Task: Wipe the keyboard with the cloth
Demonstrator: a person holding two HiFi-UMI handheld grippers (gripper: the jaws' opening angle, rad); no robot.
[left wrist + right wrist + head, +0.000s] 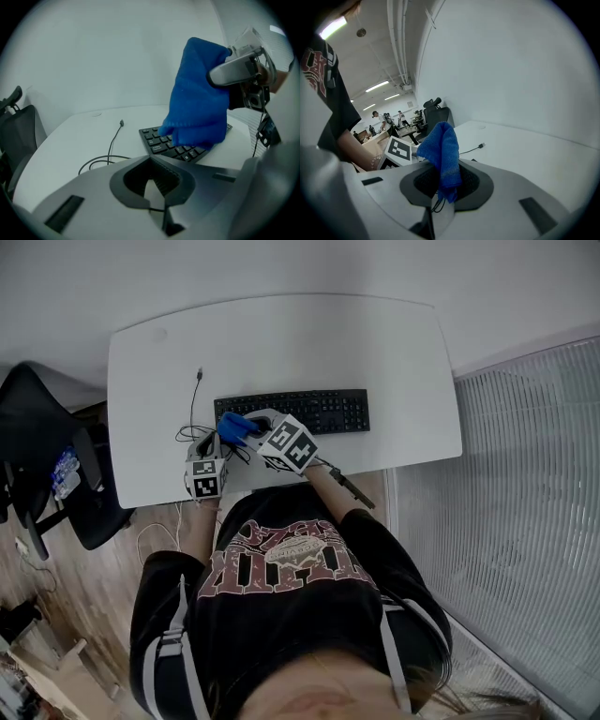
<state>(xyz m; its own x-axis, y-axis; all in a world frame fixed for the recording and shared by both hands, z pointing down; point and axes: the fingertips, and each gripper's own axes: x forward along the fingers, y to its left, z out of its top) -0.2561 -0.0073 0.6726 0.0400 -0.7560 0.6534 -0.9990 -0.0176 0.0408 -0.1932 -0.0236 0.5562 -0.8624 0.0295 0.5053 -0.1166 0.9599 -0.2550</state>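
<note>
Your right tool (440, 185) has its jaws closed on the blue cloth (439, 149). It is pinched near one end, bunching up above the jaws with a short tail below. In the left tool's view the cloth hangs from that tool over the left end of the black keyboard (164, 144), with its lower fold down on the keys. The keyboard lies flat and lengthwise on the white counter (281, 343), toward your near edge. The legends on its keys are too small to read, and no brand name can be made out on it.

Your left tool (151, 190) has its jaws drawn in narrow, with only a sliver of pale gap between them and nothing in them. It is at the counter's near edge, just left of the right tool, pointing toward the keyboard's left end. A thin black cable (111, 143) loops on the counter beside that end, its plug lying free further back.

The cubes on both tools carry black-and-white square markers and no words. Your dark shirt (281, 563) has pale and red lettering across the chest, but it is upside down and warped in the head view and can't be read. A black chair (52, 451) stands off the counter's left end.
</note>
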